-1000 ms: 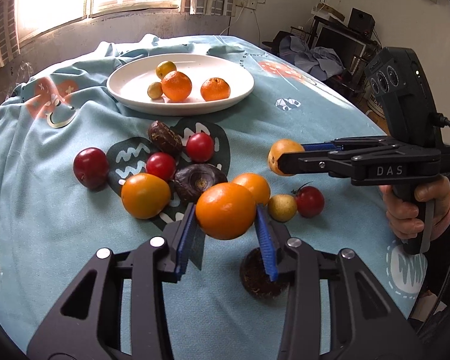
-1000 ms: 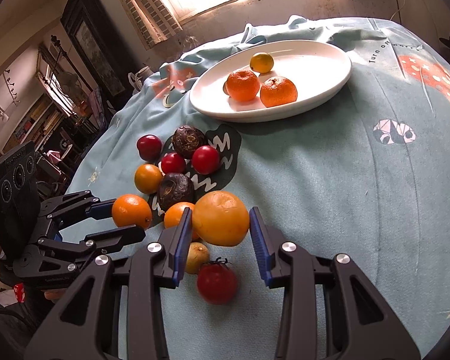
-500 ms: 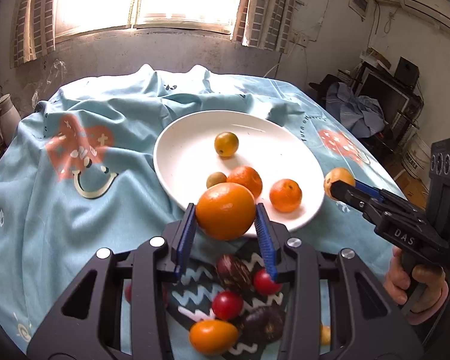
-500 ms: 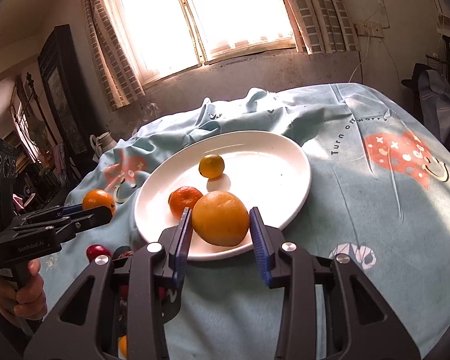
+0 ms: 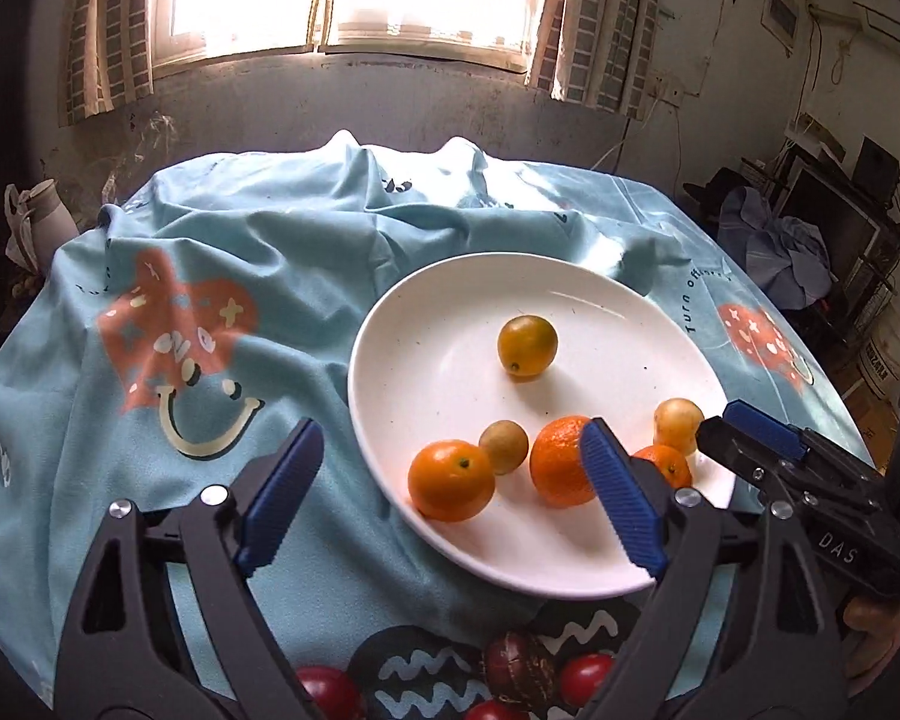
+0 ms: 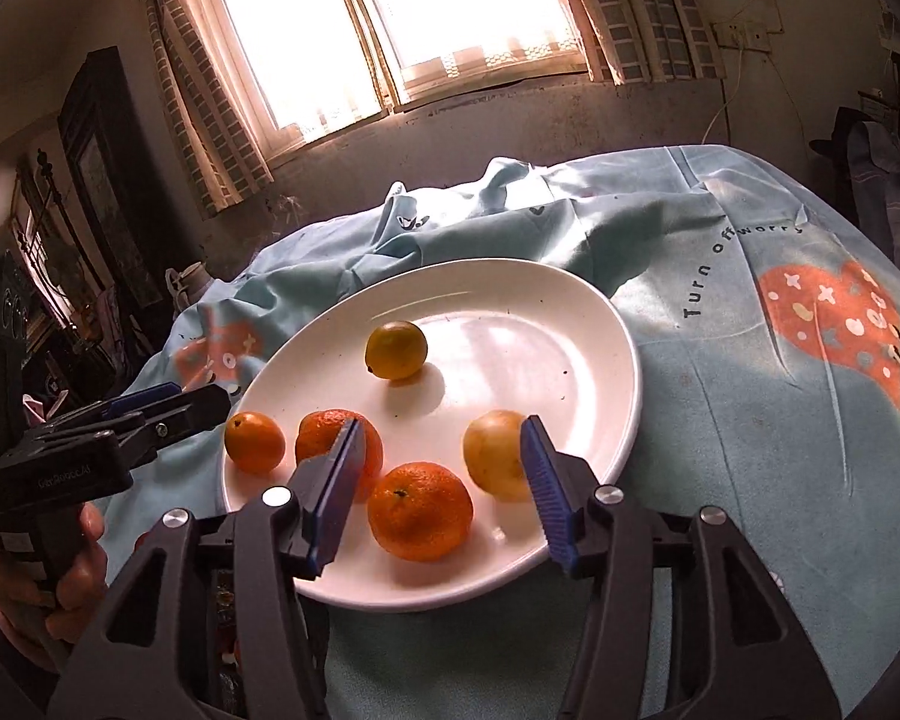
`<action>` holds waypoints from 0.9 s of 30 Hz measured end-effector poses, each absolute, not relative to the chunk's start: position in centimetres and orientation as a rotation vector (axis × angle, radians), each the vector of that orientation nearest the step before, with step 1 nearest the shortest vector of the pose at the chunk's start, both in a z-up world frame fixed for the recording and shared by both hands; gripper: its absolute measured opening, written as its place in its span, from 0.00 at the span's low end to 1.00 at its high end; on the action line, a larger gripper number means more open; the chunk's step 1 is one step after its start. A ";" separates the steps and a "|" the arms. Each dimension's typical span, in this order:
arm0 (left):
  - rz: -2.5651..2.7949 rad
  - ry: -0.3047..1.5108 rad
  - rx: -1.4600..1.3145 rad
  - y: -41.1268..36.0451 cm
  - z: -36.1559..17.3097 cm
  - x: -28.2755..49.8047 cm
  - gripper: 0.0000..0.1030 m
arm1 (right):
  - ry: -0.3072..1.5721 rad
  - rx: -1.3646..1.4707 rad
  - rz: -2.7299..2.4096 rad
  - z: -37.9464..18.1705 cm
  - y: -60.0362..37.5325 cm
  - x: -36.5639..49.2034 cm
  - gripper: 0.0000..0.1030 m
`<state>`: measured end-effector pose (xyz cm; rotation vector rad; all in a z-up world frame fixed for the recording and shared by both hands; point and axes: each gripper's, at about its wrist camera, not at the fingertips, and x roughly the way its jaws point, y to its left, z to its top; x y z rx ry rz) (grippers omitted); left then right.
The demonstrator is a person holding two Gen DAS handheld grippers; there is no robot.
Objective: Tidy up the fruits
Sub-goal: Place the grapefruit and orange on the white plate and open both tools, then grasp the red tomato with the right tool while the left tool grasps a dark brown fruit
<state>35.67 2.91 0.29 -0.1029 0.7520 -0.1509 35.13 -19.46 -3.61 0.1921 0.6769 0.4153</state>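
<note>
On a round table draped in a pale blue cartoon-print cloth point(image 5: 258, 264), beneath a bright curtained window point(image 6: 390, 36), a wide white plate point(image 6: 510, 300) holds six pieces of citrus and small fruit. Both hand-held grippers hover at the plate's near rim with their blue-padded jaws spread wide and nothing between them: the left gripper point(image 5: 450, 498) straddles the plate's left edge, while the right gripper point(image 6: 438, 480) sits over its front. Largest on the plate are a bumpy orange tangerine point(image 6: 420, 510) at the front and a second one point(image 5: 561, 459) partly hidden behind a blue finger pad. A smooth orange point(image 5: 451, 480) rests near the left rim, just beside a small tan fruit point(image 5: 504, 446). A pale yellow-orange fruit point(image 6: 495, 453) lies toward the right side, close to the right gripper's pad. Apart from the cluster, a yellow-green citrus point(image 5: 527, 346) sits alone toward the plate's centre. Off the plate, at the bottom edge of the left wrist view, a dark wrinkled fruit point(image 5: 519, 675) lies between red fruits point(image 5: 585, 675) on a black wavy-line patch of the cloth.
</note>
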 end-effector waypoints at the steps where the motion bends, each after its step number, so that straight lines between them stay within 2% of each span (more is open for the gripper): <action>1: -0.155 0.753 -0.113 3.2 0.7 35.1 0.88 | 0.669 0.183 0.418 -3.2 -19.5 34.6 0.53; 4: -0.136 0.742 -0.150 4.2 1.3 32.7 0.92 | 0.674 0.180 0.448 -2.6 -19.7 32.9 0.53; 11: -0.174 0.746 -0.068 3.9 -1.4 25.3 0.92 | 0.746 0.101 0.574 -3.4 -19.8 27.2 0.53; 13: -0.168 0.765 -0.042 3.8 -2.2 23.8 0.92 | 0.791 0.068 0.619 -4.4 -19.7 25.4 0.58; 20: -0.318 0.741 -0.051 3.8 -2.1 19.9 0.92 | 0.827 -0.085 0.798 -4.7 -19.2 19.4 0.58; 27: -0.506 0.754 0.041 1.9 -2.9 16.2 0.92 | 0.869 -0.198 0.801 -6.0 -18.1 18.4 0.51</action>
